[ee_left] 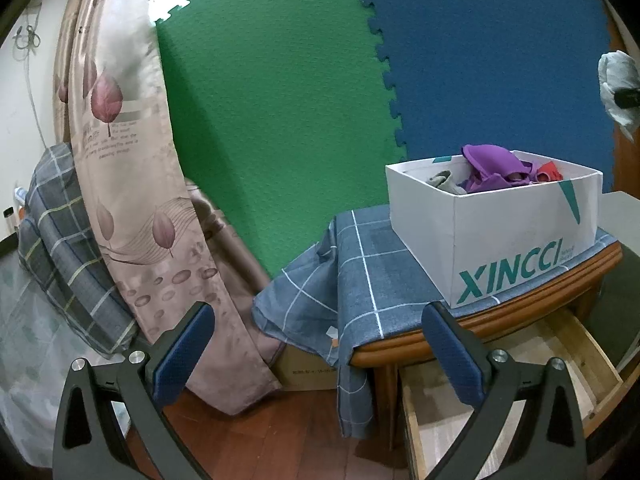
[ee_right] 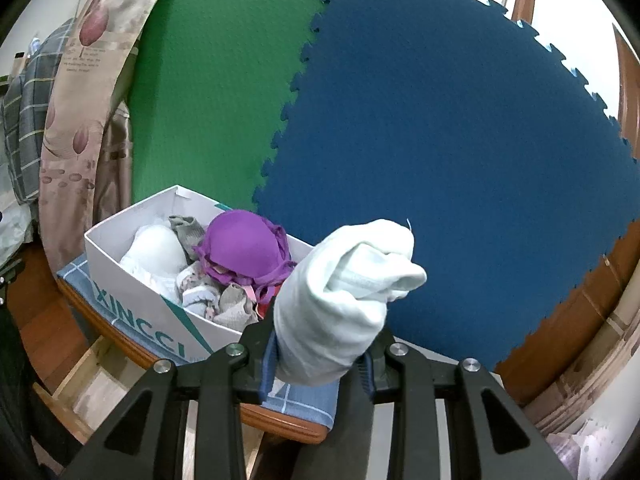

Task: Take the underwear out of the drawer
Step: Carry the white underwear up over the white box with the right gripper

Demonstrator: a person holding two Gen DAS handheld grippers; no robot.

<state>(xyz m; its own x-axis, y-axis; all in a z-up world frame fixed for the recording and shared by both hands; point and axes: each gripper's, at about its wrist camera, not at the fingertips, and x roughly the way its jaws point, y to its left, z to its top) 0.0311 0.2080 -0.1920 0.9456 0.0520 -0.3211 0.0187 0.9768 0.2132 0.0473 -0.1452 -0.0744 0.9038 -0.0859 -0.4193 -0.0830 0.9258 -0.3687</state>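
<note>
My right gripper (ee_right: 320, 360) is shut on a rolled white piece of underwear (ee_right: 344, 300) and holds it in the air just right of a white XINCCI box (ee_right: 160, 320); the roll also shows at the far right of the left wrist view (ee_left: 618, 88). The box (ee_left: 520, 240) holds a purple bra (ee_right: 244, 248), white and grey garments. It stands on a small wooden table with a blue checked cloth (ee_left: 380, 272). The wooden drawer (ee_left: 520, 392) below is pulled open and its visible part looks bare. My left gripper (ee_left: 320, 356) is open and empty, left of the drawer.
Green (ee_left: 280, 120) and blue (ee_left: 500, 60) foam mats stand behind the table. A floral curtain (ee_left: 132, 200) and a checked pillow (ee_left: 60, 240) are at the left. A cardboard box (ee_left: 308, 368) sits on the wooden floor (ee_left: 260, 440).
</note>
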